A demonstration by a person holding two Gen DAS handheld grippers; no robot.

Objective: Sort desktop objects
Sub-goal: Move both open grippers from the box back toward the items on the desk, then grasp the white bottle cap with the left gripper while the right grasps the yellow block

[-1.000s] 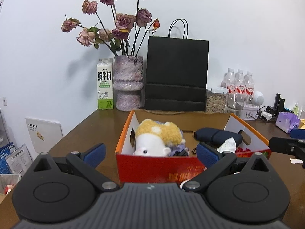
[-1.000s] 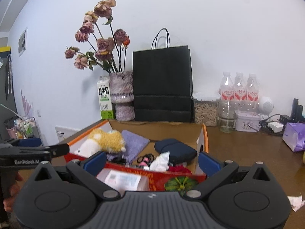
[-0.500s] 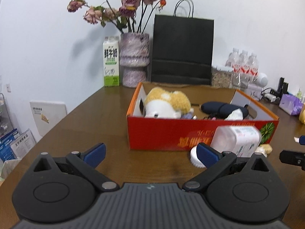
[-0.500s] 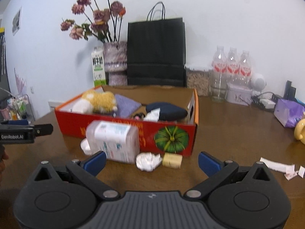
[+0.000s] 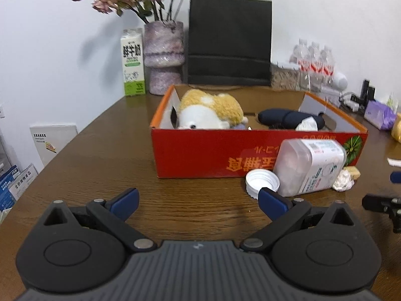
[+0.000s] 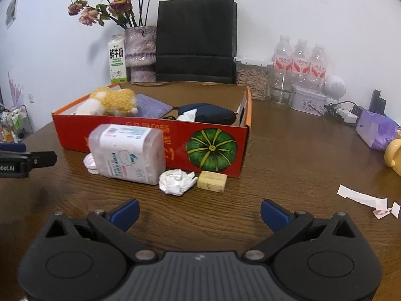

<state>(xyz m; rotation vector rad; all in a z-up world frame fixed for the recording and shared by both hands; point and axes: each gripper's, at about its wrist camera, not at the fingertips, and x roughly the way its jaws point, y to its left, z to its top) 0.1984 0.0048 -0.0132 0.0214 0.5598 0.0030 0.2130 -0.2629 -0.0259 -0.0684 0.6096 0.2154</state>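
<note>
The left gripper [image 5: 198,202] hangs above the dark wooden table [image 5: 105,155] with its blue-tipped jaws spread wide and nothing between them. Ahead of the jaws and a little to their right stands the open red cardboard box [image 5: 200,150] with an orange rim. Inside it, at the end nearer the left jaw, lies a yellow-and-white plush toy [image 5: 208,115]; toward the right jaw's side lies a dark navy pouch [image 5: 288,118]. Just beyond the right jaw tip, a white screw cap [image 5: 262,183] rests on the table, touching a clear plastic jar with a white printed label [image 5: 310,166] that lies on its side against the box front.

The right gripper [image 6: 199,212] also has its jaws wide apart and empty. Ahead of the gap between them, near the box front, sit a crumpled white paper ball [image 6: 176,181] and, just beside it toward the right jaw, a small pale yellow block [image 6: 211,180]. The jar lies ahead of the left jaw, touching the paper ball. Off beyond the right jaw, torn white paper scraps [image 6: 363,199] lie on the table. Behind the box stand a black paper bag [image 6: 196,42] and a mottled purple vase of dried roses [image 6: 139,52].
</note>
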